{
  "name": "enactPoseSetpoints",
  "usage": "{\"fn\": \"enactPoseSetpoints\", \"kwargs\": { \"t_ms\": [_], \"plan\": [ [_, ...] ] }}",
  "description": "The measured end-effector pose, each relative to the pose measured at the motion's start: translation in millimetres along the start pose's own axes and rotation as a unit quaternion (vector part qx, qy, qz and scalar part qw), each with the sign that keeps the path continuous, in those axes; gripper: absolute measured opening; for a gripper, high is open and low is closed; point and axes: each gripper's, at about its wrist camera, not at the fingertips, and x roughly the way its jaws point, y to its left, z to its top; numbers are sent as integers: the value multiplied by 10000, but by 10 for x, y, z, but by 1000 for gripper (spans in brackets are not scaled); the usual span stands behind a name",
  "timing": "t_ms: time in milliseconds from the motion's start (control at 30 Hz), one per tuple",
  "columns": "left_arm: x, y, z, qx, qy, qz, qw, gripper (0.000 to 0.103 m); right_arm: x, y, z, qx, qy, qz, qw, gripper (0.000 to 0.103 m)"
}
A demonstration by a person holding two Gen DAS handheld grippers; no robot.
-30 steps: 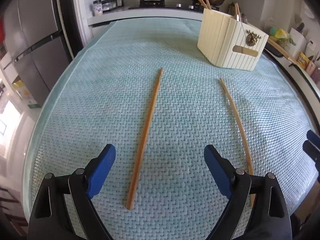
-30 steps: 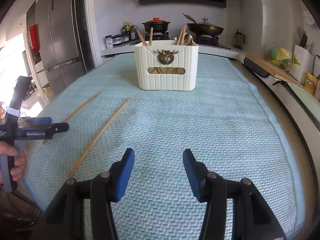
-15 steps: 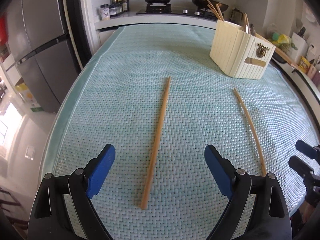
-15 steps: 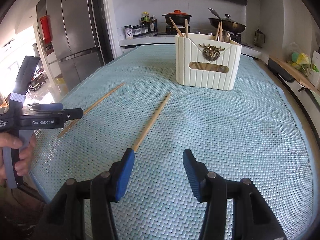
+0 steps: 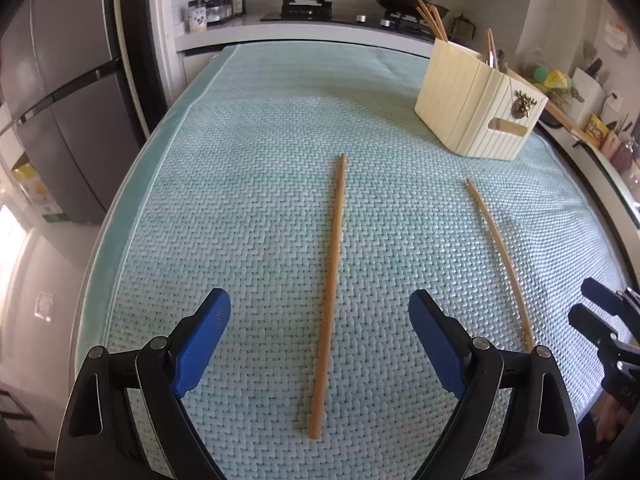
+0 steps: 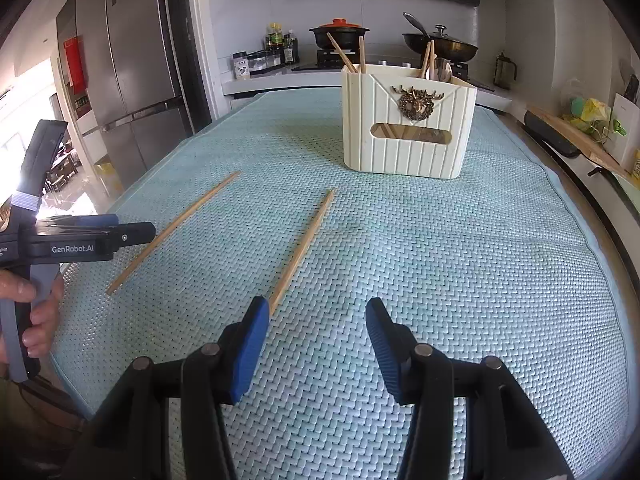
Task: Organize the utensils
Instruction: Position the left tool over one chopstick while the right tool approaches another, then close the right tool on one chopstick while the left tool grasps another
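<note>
Two wooden chopsticks lie apart on the teal woven mat (image 5: 240, 200). The left chopstick (image 5: 330, 292) runs straight up the gap between the fingers of my left gripper (image 5: 320, 320), which is wide open above it and touches nothing. The right chopstick (image 6: 304, 248) ends just at the left fingertip (image 6: 256, 316) of my right gripper (image 6: 316, 320), which is open and holds nothing. The left chopstick (image 6: 172, 232) and right chopstick (image 5: 500, 256) show in both views. A cream ribbed utensil holder (image 6: 408, 140), (image 5: 472, 108) stands upright at the far side with several utensils in it.
A hand (image 6: 32, 308) holds the left gripper (image 6: 80, 236) at the mat's left edge. The right gripper (image 5: 600, 312) shows at the right edge of the left wrist view. Beyond the mat are a fridge (image 6: 132, 80), a stove with pots (image 6: 340, 36) and a cluttered right counter (image 6: 580, 136).
Both grippers have shifted sideways over the mat. The left chopstick is now centred between the left fingers, and the right chopstick's near end has come up to the right gripper's left finger. Jaw openings are unchanged.
</note>
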Motion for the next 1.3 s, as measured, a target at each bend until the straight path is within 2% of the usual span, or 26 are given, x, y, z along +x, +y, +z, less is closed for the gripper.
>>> {"fn": "enactPoseSetpoints", "kwargs": {
  "t_ms": [300,500,800,900,967,1000,1100,1167,1300],
  "plan": [
    [71,34,208,267,108,-409,9988,92,148,73,78,35,120,56,9999,51],
    [393,-48,445,715,418,-540,9951,92,310,80,244,156,137,19,9998,51],
    [874,-58,683,989,668,-333,9923,87,716,205,449,224,318,156,9991,51],
    [917,-73,724,1079,675,-284,9915,86,931,224,515,136,662,9,9977,51],
    [930,-104,749,1144,698,-302,9905,84,1013,204,574,117,708,-78,9974,37],
    [934,-126,760,1195,715,-320,9897,82,1056,206,610,33,764,-154,9970,26],
    [950,-194,805,1321,791,-375,9874,73,1165,139,714,48,817,-165,9965,12],
    [958,-235,830,1390,850,-427,9857,68,1241,77,788,72,832,-147,9964,10],
    [981,-290,889,1425,961,-461,9840,46,1377,11,907,23,882,-26,9961,7]
  ]
}}
